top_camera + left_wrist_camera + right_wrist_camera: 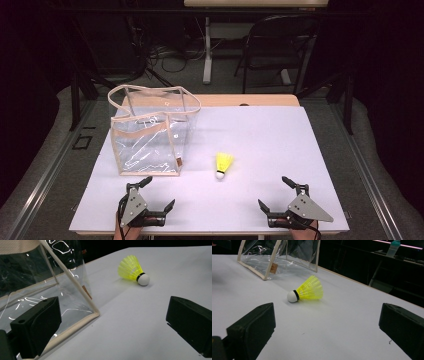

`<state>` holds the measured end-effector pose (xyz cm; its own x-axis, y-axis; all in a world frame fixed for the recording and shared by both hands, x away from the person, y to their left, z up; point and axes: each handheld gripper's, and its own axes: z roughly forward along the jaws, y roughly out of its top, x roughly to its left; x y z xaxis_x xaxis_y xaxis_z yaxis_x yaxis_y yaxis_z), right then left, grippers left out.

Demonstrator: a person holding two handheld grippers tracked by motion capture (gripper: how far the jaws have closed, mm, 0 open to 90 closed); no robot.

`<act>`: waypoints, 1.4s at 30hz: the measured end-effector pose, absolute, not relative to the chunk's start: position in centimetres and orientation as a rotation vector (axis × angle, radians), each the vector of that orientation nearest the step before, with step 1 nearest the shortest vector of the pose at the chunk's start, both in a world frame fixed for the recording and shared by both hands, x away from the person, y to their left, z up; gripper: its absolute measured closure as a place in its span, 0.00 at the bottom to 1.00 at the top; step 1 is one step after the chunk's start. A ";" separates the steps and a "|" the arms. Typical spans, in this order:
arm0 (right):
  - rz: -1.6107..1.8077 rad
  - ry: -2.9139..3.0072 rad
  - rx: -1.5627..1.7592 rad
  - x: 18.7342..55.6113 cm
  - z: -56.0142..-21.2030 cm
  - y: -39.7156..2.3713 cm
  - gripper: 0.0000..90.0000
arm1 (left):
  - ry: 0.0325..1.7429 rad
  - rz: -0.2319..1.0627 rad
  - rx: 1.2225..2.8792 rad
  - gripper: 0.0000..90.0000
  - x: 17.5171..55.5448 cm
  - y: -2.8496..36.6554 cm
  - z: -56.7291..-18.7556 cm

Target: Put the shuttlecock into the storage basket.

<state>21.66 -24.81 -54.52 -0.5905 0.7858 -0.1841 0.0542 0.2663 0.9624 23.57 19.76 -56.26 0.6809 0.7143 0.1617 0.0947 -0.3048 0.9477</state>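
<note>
Two things lie on the white counter (260,145), with a pair of tongs at its near edge. Farthest left stands a clear plastic bag (150,132) with beige trim and a beige handle, upright and open at the top, on the left half of the counter. A small brown tag sits on its lower right edge. Just in front of the bag, the left tongs (160,192) rest near the counter's front edge with their jaws wide apart and nothing between them. In the left gripper view, the bag's bottom corner (96,312) lies just ahead of the left jaw.

Right of the bag, near the middle of the counter, a yellow shuttlecock (223,164) lies on its side, apart from the bag, its white cork tip pointing toward the near edge. In the left gripper view the shuttlecock (133,270) lies well ahead of the jaws; in the right gripper view the shuttlecock (307,290) also lies ahead, clear of both jaws.

Farthest right, the right tongs (272,192) sit near the front edge, jaws spread wide and empty. Beyond the counter stands a dark chair (280,45) on the floor.
</note>
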 end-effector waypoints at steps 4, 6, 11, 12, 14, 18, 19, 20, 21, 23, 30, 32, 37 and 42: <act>1.375 1.868 0.764 21.7 -54.6 -24.8 0.00 | 0.639 0.693 1.809 0.00 23.8 19.3 -56.3; 1.375 1.871 0.763 21.7 -54.6 -24.8 0.00 | 0.641 0.683 1.824 0.00 23.9 19.0 -56.2; 1.377 1.874 0.765 21.8 -54.6 -24.8 0.00 | 0.668 0.646 1.845 0.00 24.4 18.3 -56.0; 1.377 1.874 0.765 21.8 -54.6 -24.8 0.00 | 0.668 0.646 1.845 0.00 24.4 18.3 -56.0; 1.376 1.874 0.766 21.8 -54.6 -24.8 0.00 | 0.676 0.639 1.856 0.00 24.6 17.9 -55.9; 1.377 1.875 0.772 21.8 -54.7 -24.8 0.00 | 0.687 0.634 1.881 0.00 24.8 17.1 -55.9; 1.377 1.876 0.772 21.8 -54.7 -24.8 0.00 | 0.691 0.631 1.886 0.00 24.9 16.9 -55.9; 1.377 1.877 0.773 21.8 -54.7 -24.8 0.00 | 0.695 0.633 1.894 0.00 25.0 16.6 -55.9; 1.376 1.877 0.772 21.8 -54.7 -24.8 0.00 | 0.700 0.634 1.898 0.00 25.1 16.4 -55.9; 1.379 1.877 0.775 21.8 -54.7 -24.8 0.00 | 0.703 0.630 1.898 0.00 25.1 16.2 -55.9; 1.376 1.878 0.775 21.8 -54.7 -24.8 0.00 | 0.729 0.623 1.918 0.00 25.4 15.2 -55.8; 1.377 1.877 0.776 21.8 -54.7 -24.8 0.00 | 0.738 0.623 1.924 0.00 25.4 14.8 -55.7; 1.373 1.879 0.779 21.8 -54.7 -24.8 0.00 | 0.756 0.622 1.935 0.00 25.4 14.1 -55.6; 1.371 1.880 0.781 21.8 -54.7 -24.8 0.00 | 0.775 0.621 1.947 0.00 25.6 13.3 -55.6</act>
<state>21.83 -24.82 -54.73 -0.5938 0.7864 -0.1704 0.0780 0.2670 0.9605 25.56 13.34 -55.56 0.6744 0.7302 0.1094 0.2657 -0.3783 0.8867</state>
